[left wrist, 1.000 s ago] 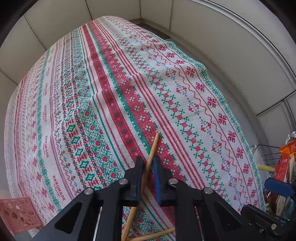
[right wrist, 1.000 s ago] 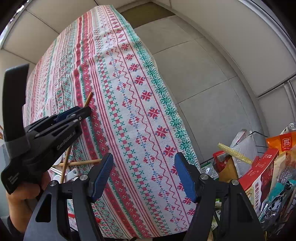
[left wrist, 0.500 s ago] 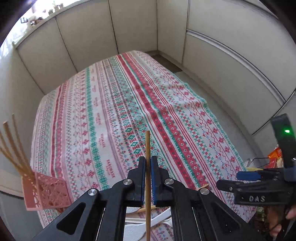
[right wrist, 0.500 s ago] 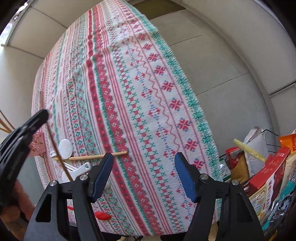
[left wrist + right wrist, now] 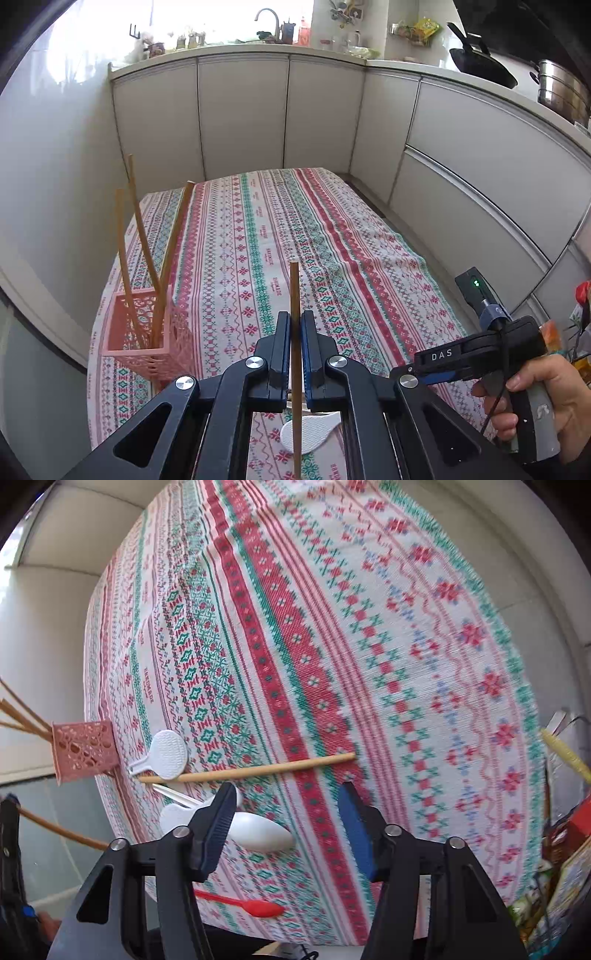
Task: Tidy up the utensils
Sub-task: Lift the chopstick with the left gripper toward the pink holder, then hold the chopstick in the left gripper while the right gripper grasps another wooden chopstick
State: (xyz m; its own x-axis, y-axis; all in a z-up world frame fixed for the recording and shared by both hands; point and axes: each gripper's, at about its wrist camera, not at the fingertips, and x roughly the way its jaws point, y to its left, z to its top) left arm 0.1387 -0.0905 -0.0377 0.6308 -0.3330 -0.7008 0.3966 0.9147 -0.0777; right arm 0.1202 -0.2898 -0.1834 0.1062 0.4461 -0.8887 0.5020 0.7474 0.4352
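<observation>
where the left gripper (image 5: 295, 334) closes, its jaws are clamped on a single wooden chopstick (image 5: 294, 295), held upright between the pads, its tip standing above the jaws and its lower end running down past them toward the bottom of the left wrist view. just left of it on the surface stands a pink perforated basket (image 5: 173, 332), with three more chopsticks (image 5: 162, 266) leaning out of it at splayed angles. below the clamped stick, a white rice paddle (image 5: 314, 434) lies flat on the patterned tablecloth (image 5: 332, 240).

right gripper (image 5: 288, 830): jaws wide apart, holding nothing, hovering over the near part of the surface. in the right wrist view, between and just beyond the jaws lies a second loose chopstick (image 5: 251, 771), flat and roughly crosswise on the cloth. a white slotted paddle (image 5: 168, 755) touches its left end. a white spoon (image 5: 258, 836) lies partly behind the left-hand finger (image 5: 214, 830); whether the finger touches it, cannot tell. a red spoon (image 5: 255, 908) lies near the cloth's near edge. the pink basket sits at far left in this view, chopsticks pointing off frame.

in the left wrist view the right gripper's body and the hand (image 5: 535, 402) holding it appear at lower right, beside the surface. pale cabinets (image 5: 243, 118) wrap around behind; a dark wok (image 5: 480, 66) and a steel pot (image 5: 561, 92) sit on the counter above. packaged goods (image 5: 565, 853) crowd the right edge of the right wrist view.
</observation>
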